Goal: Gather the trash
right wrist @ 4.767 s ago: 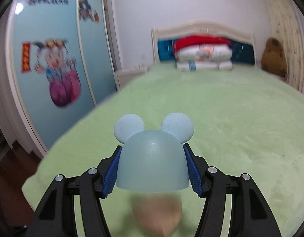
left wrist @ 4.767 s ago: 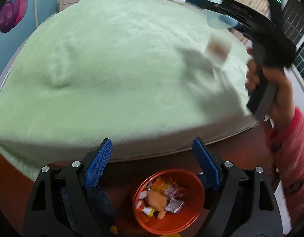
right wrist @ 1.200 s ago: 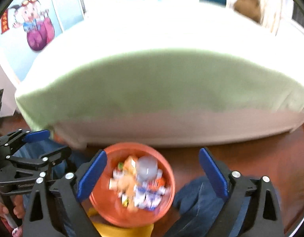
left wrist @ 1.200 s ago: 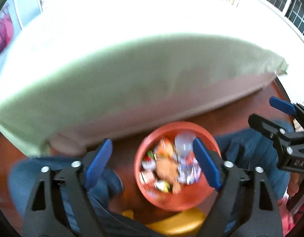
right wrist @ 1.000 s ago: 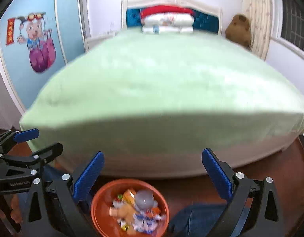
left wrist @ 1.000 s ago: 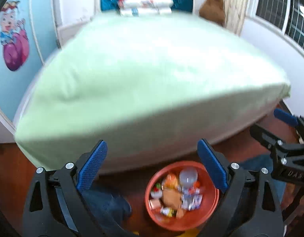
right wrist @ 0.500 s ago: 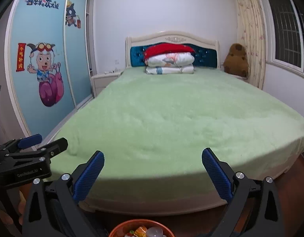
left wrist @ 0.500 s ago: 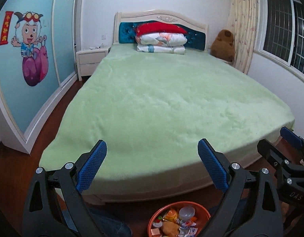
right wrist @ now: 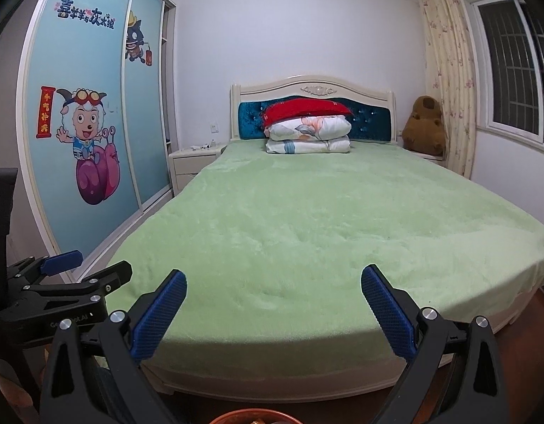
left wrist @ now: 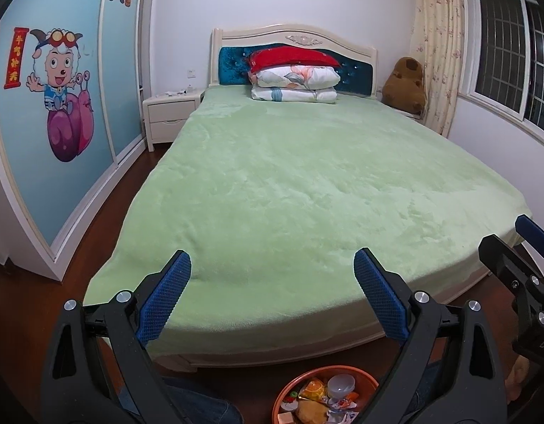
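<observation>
Left gripper [left wrist: 272, 296] with jaws spread wide and nothing between the blue ridged pads [left wrist: 164, 300], held above the floor at the foot of the bed [left wrist: 307, 190]. Right gripper [right wrist: 272, 312] likewise gaping and empty, seen again at the right edge of the left wrist view. Orange bowl [left wrist: 289, 388] low in the left wrist view, standing on the dark red-brown floor [left wrist: 31, 304] just off the foot of the bed, below and between the left gripper's fingers; round, with a plain rim, cut off by the bottom edge of the frame. Trash [left wrist: 325, 402] heaped inside the bowl: a pale translucent cup-like piece [left wrist: 341, 385] near the top, an orange wrapper beside it, a tan rounded lump lower down, and small printed wrappers in red, white and blue around them; finer detail too small to tell. Only the bowl's upper rim [right wrist: 254, 417] visible at the bottom edge of the right wrist view. Bed covered by a light green fleecy blanket, with a folded quilt and red pillow [left wrist: 293, 58] stacked against the blue headboard. Brown plush bear [left wrist: 404, 84] at the far right corner by the curtain. White nightstand [left wrist: 169, 116] left of the headboard. Cartoon-decorated wardrobe doors [left wrist: 60, 106] along the left wall. Blue denim fabric [left wrist: 205, 406] low beside the bowl.
</observation>
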Tool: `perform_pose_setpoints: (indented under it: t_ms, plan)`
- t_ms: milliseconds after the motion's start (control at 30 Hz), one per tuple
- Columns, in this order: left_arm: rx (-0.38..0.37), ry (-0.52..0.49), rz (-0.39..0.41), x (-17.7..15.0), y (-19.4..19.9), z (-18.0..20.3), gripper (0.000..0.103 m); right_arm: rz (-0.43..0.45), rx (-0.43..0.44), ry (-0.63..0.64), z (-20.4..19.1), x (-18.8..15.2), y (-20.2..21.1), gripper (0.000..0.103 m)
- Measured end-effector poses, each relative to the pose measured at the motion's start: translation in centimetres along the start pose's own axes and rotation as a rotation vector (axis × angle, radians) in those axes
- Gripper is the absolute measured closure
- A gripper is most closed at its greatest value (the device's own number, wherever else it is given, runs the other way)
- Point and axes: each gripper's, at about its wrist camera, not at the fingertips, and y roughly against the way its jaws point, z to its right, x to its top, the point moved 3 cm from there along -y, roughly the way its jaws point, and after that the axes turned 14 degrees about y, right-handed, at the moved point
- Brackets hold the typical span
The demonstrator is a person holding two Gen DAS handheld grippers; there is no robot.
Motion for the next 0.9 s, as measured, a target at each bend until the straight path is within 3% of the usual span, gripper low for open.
perform_pose_setpoints:
  t_ms: [900]
  plan:
    - [-0.003, -0.024, 0.011, 0.31, 0.44, 0.72, 0.012, 0.005, -0.01, -0.001, 0.11, -0.06, 0.56, 0.006]
